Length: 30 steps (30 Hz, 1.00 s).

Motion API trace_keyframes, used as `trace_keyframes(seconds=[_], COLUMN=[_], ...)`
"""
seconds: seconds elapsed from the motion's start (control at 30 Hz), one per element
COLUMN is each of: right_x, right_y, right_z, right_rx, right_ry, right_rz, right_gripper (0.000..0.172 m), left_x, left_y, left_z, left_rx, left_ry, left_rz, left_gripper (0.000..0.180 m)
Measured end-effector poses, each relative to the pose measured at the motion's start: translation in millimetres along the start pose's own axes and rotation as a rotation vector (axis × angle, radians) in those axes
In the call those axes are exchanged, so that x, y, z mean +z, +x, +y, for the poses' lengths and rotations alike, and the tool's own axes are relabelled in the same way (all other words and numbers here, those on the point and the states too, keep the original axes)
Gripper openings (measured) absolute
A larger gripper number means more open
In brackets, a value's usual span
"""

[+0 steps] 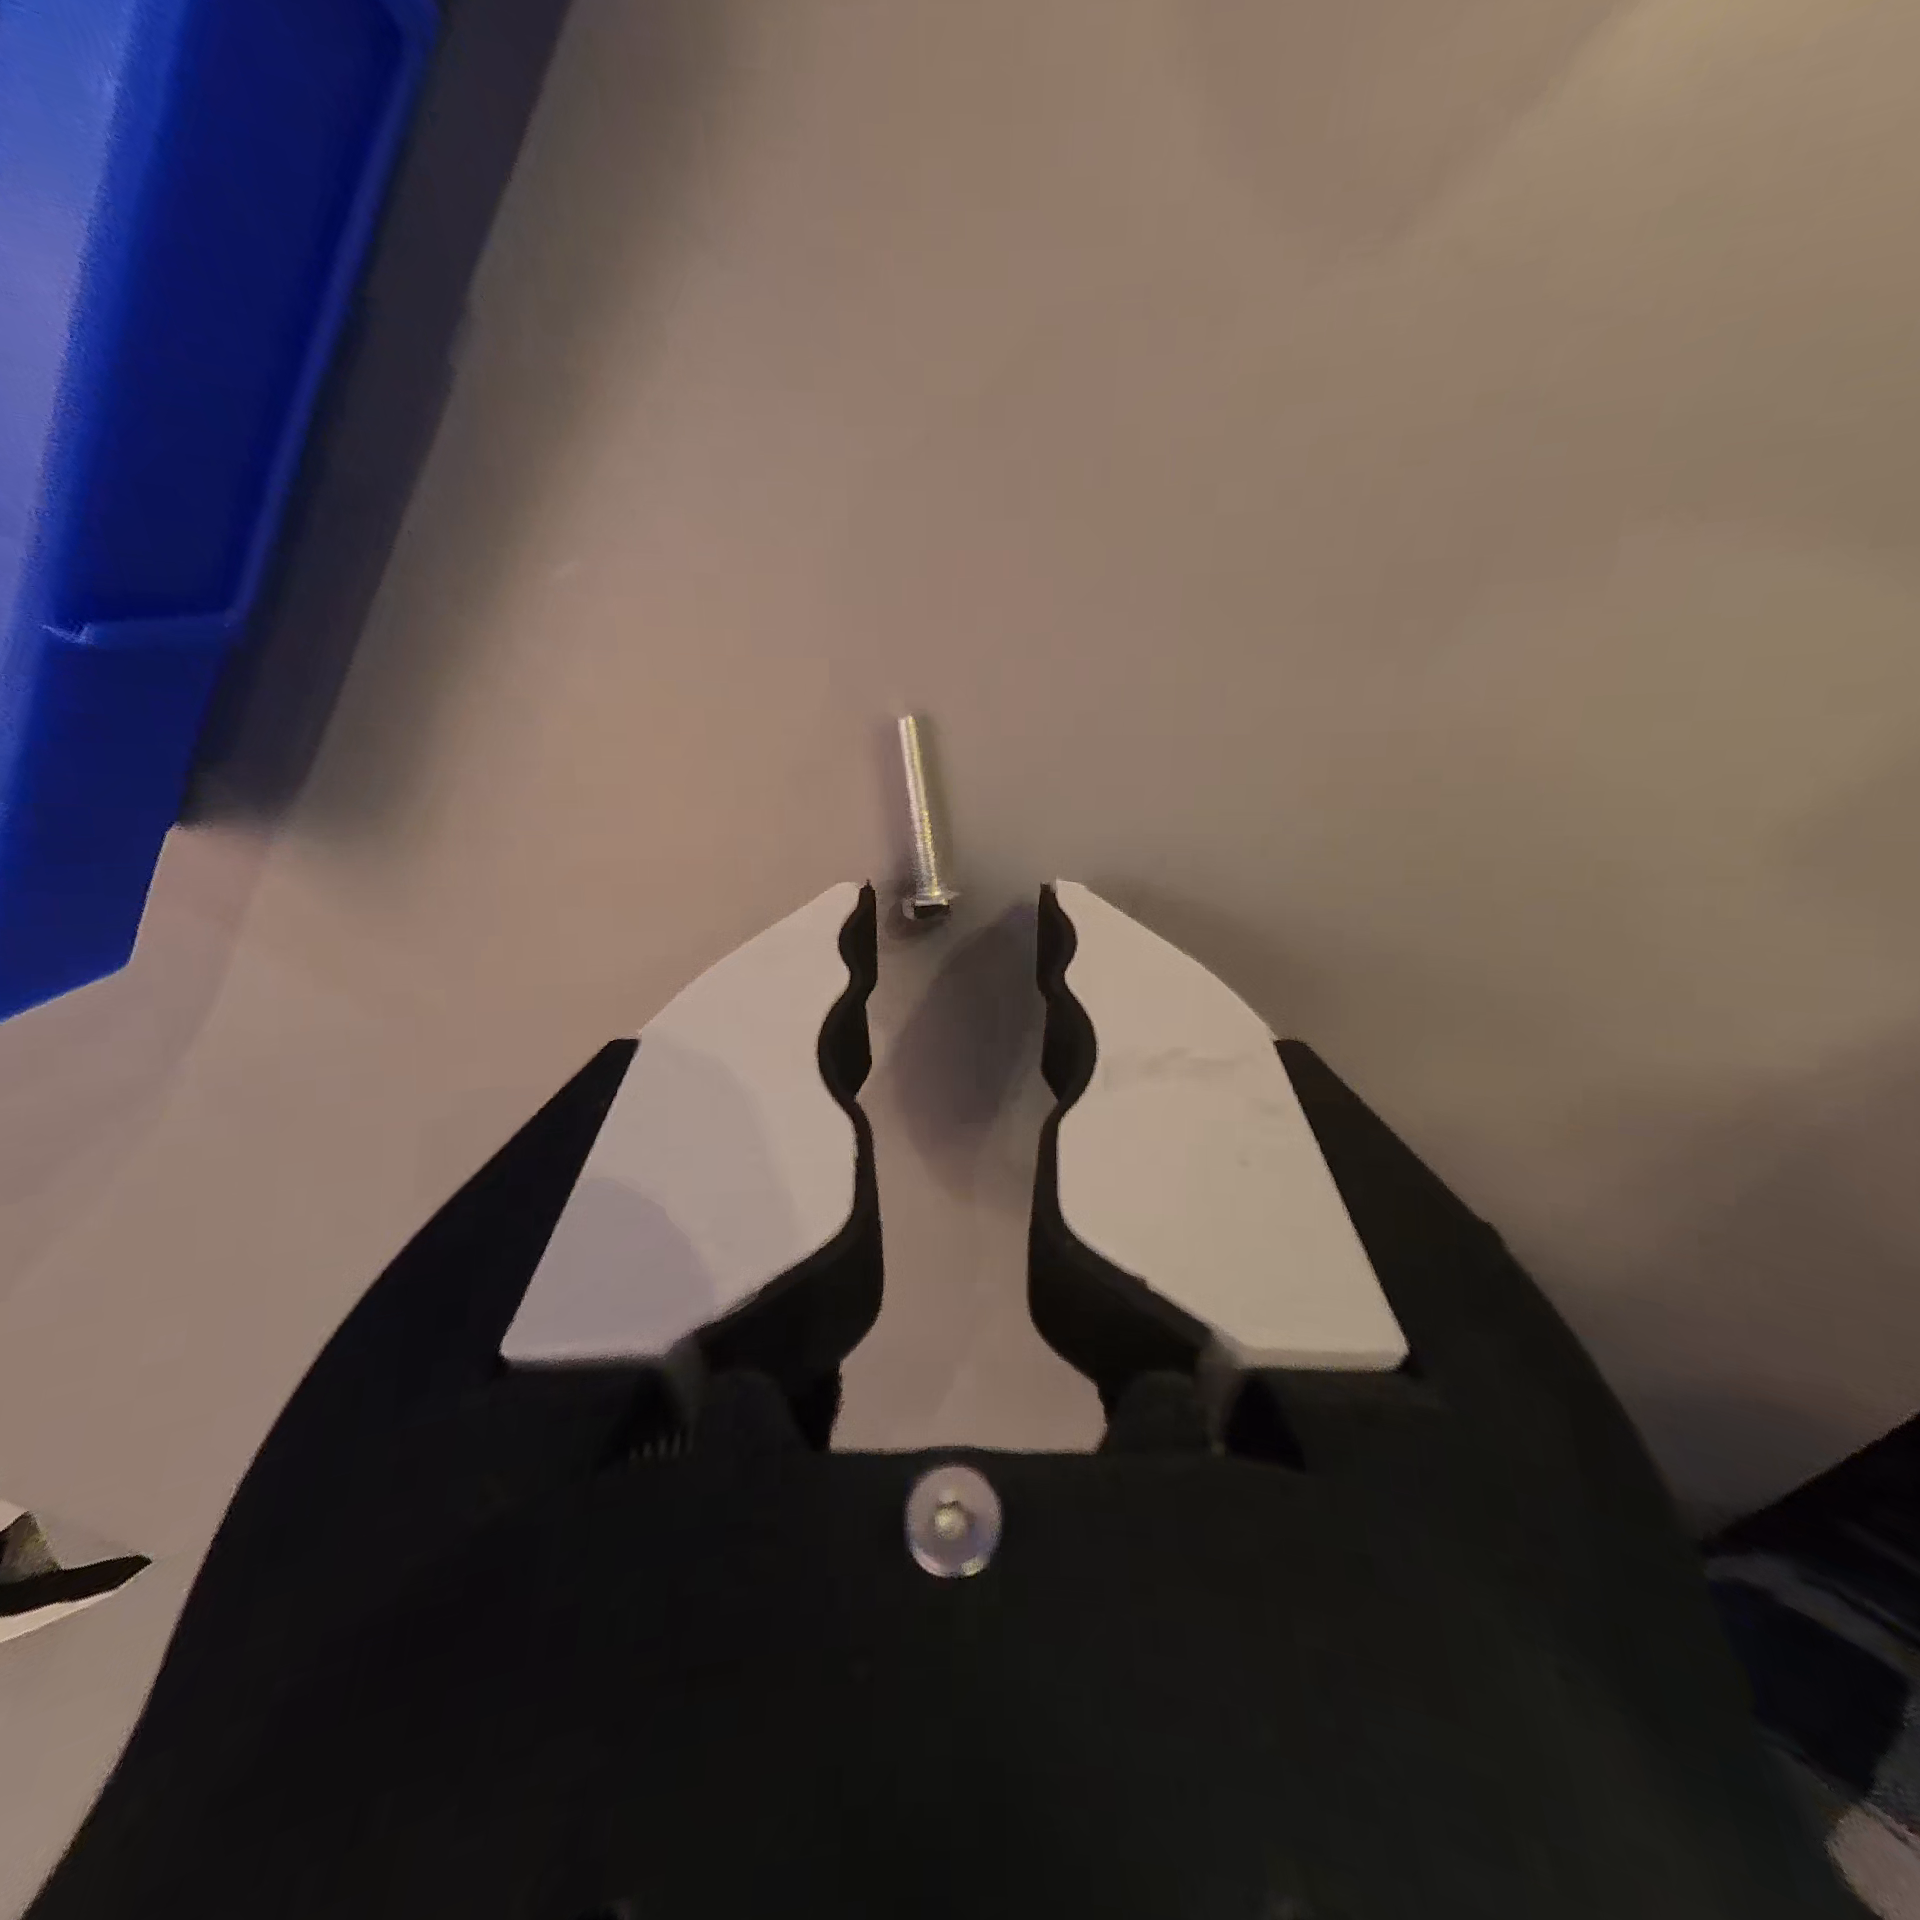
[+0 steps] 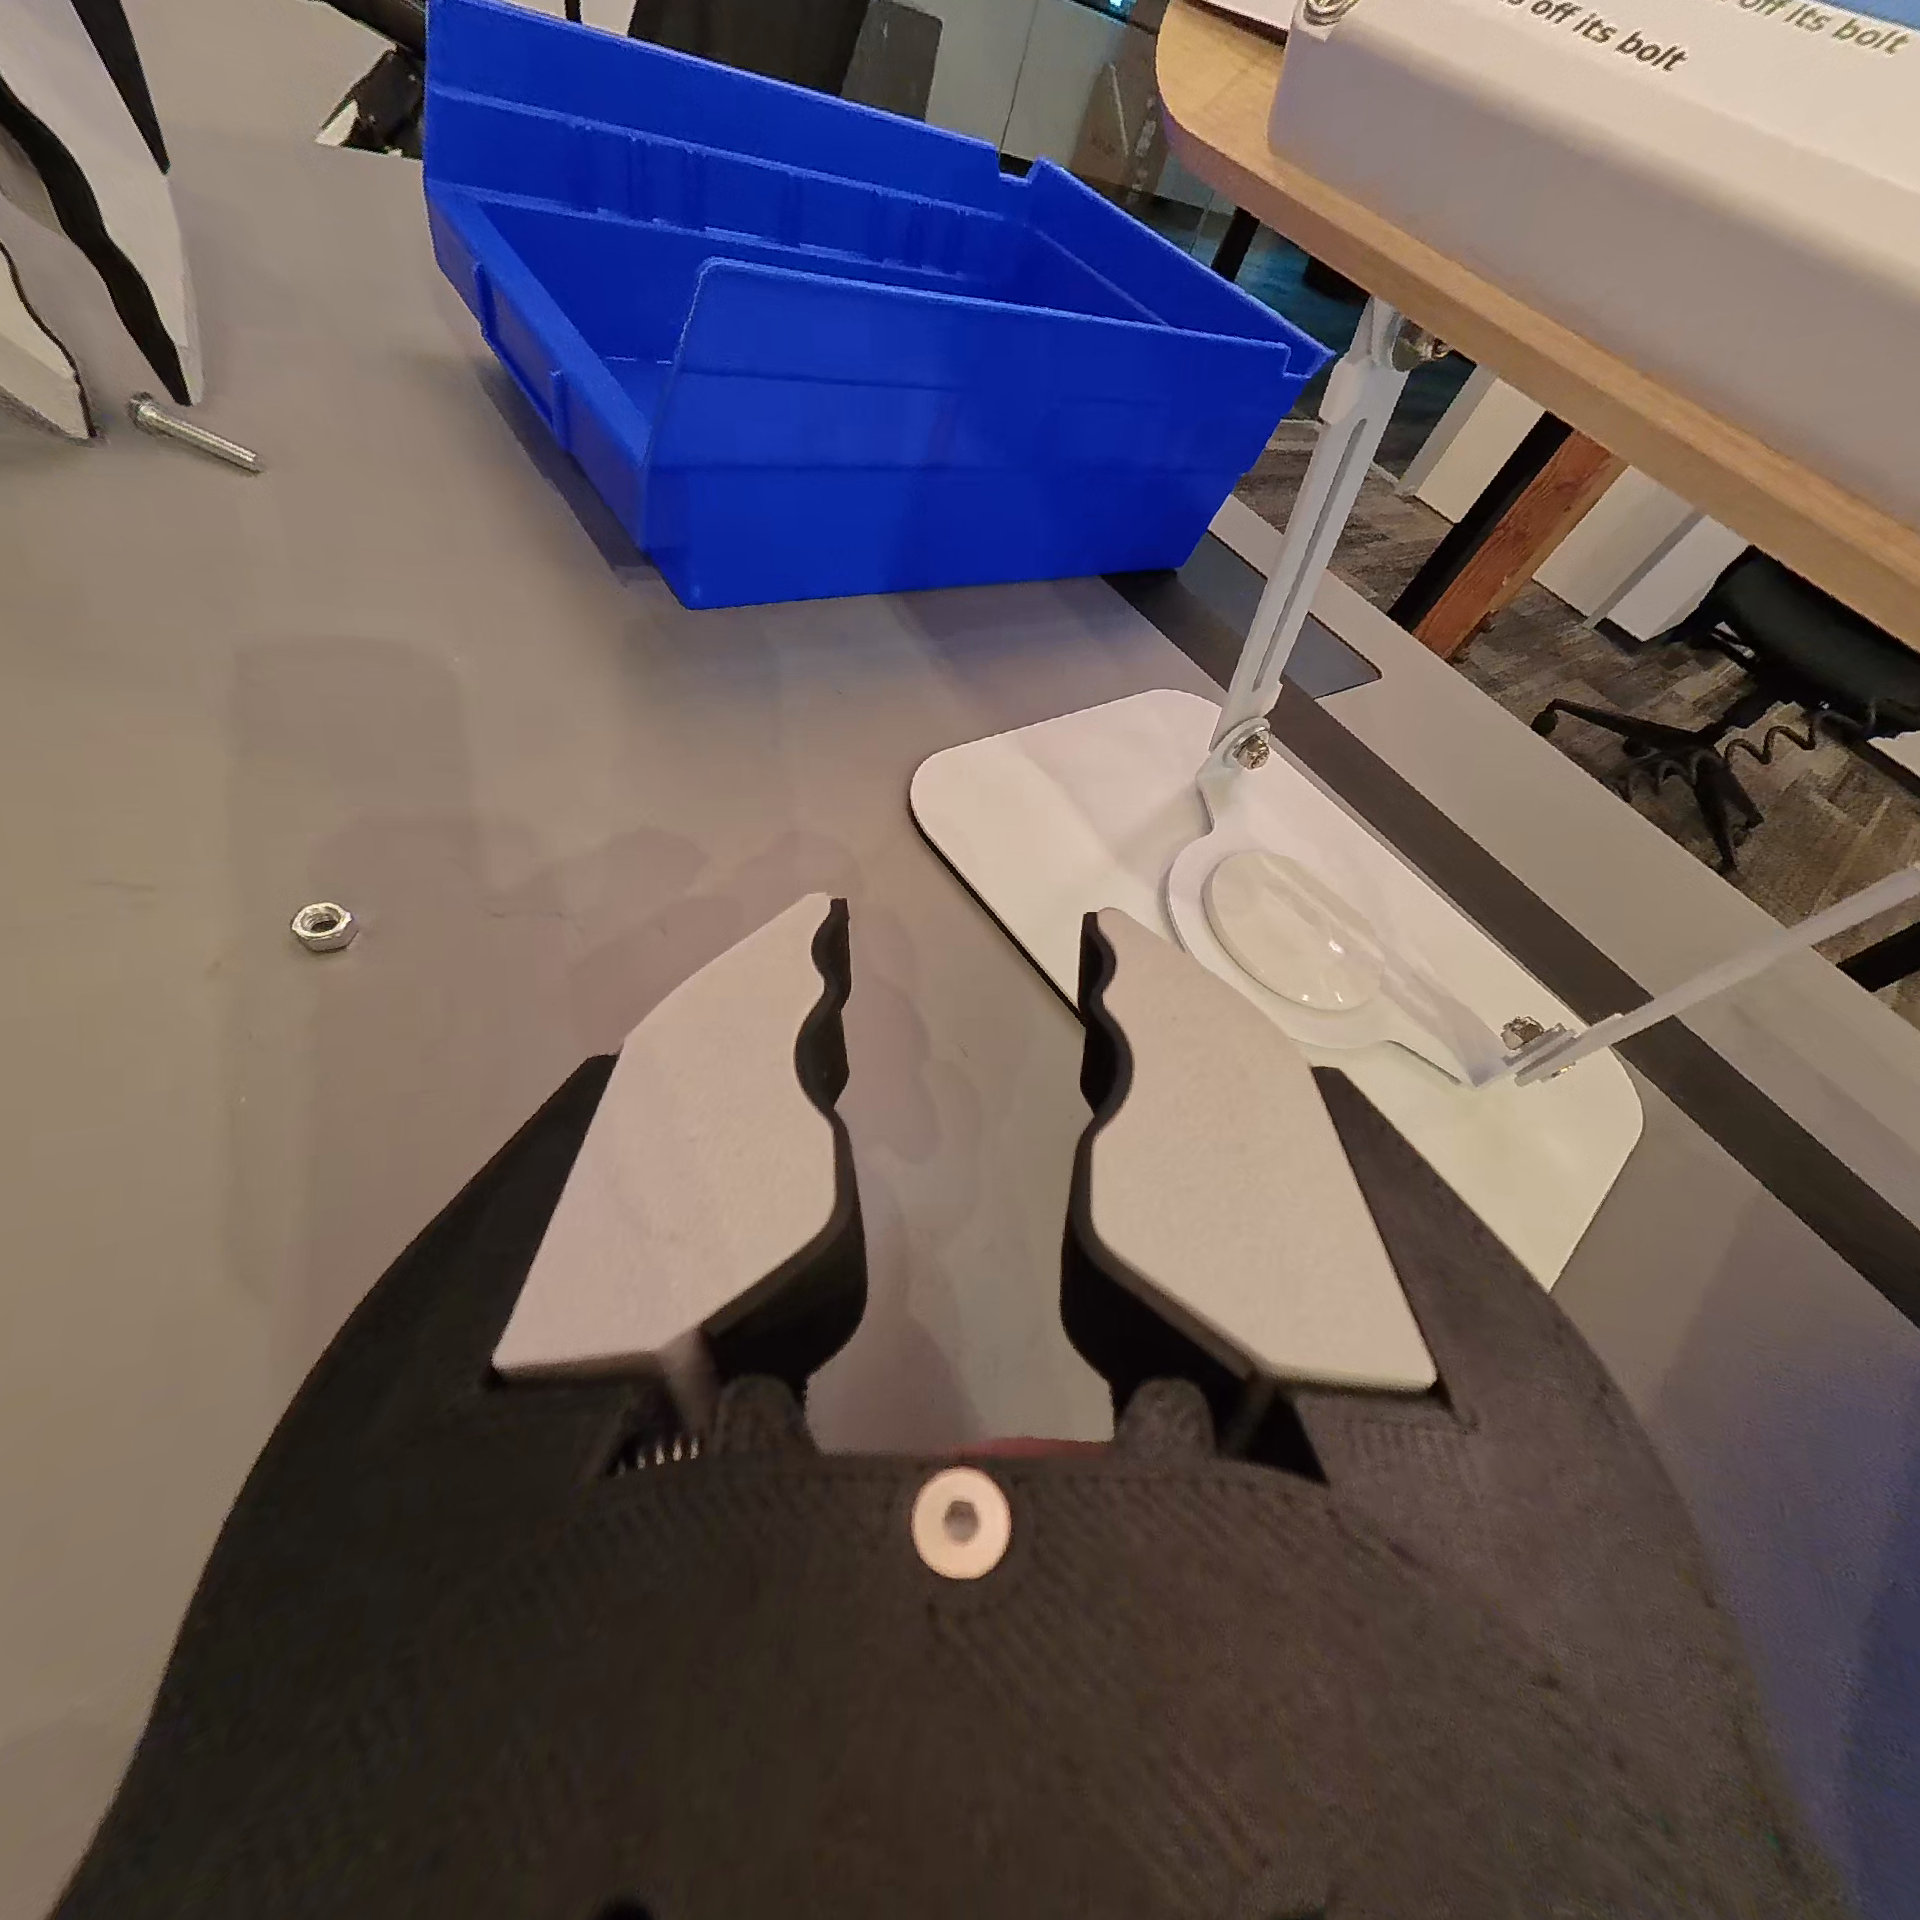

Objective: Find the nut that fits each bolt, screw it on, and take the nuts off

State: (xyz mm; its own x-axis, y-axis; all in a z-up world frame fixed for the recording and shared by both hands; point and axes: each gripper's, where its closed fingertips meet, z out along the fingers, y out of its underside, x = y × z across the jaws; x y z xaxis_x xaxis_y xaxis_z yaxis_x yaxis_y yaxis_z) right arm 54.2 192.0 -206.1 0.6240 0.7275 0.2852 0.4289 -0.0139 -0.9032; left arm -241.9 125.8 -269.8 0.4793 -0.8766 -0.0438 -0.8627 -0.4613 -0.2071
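Left gripper (image 1: pixel 956 899) spread, pads clear of the slim silver threaded bolt (image 1: pixel 923 821) lying flat on the grey tabletop (image 1: pixel 1351 623) beside a blue plastic bin (image 2: pixel 831 364), right gripper (image 2: pixel 961 935) spread and bare, small silver hex nut (image 2: pixel 325 924) apart, white stand base (image 2: pixel 1039 810) near the right edge.

bolt (image 2: pixel 193 434) left of bin (image 2: pixel 831 436), nut (image 2: pixel 325 925) seemingly nearer

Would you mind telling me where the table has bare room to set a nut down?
The widest bare patch lies between the nut, the blue bin and the white stand base. More bare table runs from bolt to nut. It is crowded by the stand and bin.
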Motion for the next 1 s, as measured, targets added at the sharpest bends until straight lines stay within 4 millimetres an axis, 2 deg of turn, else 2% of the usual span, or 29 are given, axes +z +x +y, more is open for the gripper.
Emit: trace_keyframes(seconds=[0.23,0.43,0.53,0.63,0.73,0.83,0.93,1.0], right_x=[0.2,0.4,0.0,-0.8,-2.3,-8.2,-15.0,-17.4], right_y=[0.0,-0.2,-2.1,-7.0,-18.8,-37.8,-61.5,-70.1], right_z=[0.1,0.1,-1.6,-6.0,-14.7,-36.7,-65.8,-75.6], right_rx=[0.0,0.0,-0.003,0.003,0.016,0.091,0.26,0.361], right_ry=[-0.001,-0.001,0.01,0.033,0.073,0.168,0.275,0.31], right_rz=[-0.001,-0.003,-0.013,-0.037,-0.093,-0.207,-0.39,-0.469], right_gripper=[0.043,0.043,0.043,0.044,0.044,0.04,0.039,0.037], left_x=[4.4,4.5,0.8,-12.0,-23.9,-36.7,-48.6,-54.3], left_y=[0.4,-1.4,-0.5,4.8,21.3,47.4,71.3,82.9], left_z=[1.0,1.0,-8.9,-32.5,-71.0,-112.3,-149.1,-172.1], left_rx=[-0.023,-0.015,0.005,0.034,0.091,0.17,0.214,0.22], left_ry=[-0.01,0.003,0.059,0.182,0.378,0.583,0.758,0.867], left_rz=[0.041,0.035,0.027,0.032,0.052,0.096,0.126,0.117], left_gripper=[0.011,0.01,0.01,0.01,0.01,0.01,0.01,0.01])
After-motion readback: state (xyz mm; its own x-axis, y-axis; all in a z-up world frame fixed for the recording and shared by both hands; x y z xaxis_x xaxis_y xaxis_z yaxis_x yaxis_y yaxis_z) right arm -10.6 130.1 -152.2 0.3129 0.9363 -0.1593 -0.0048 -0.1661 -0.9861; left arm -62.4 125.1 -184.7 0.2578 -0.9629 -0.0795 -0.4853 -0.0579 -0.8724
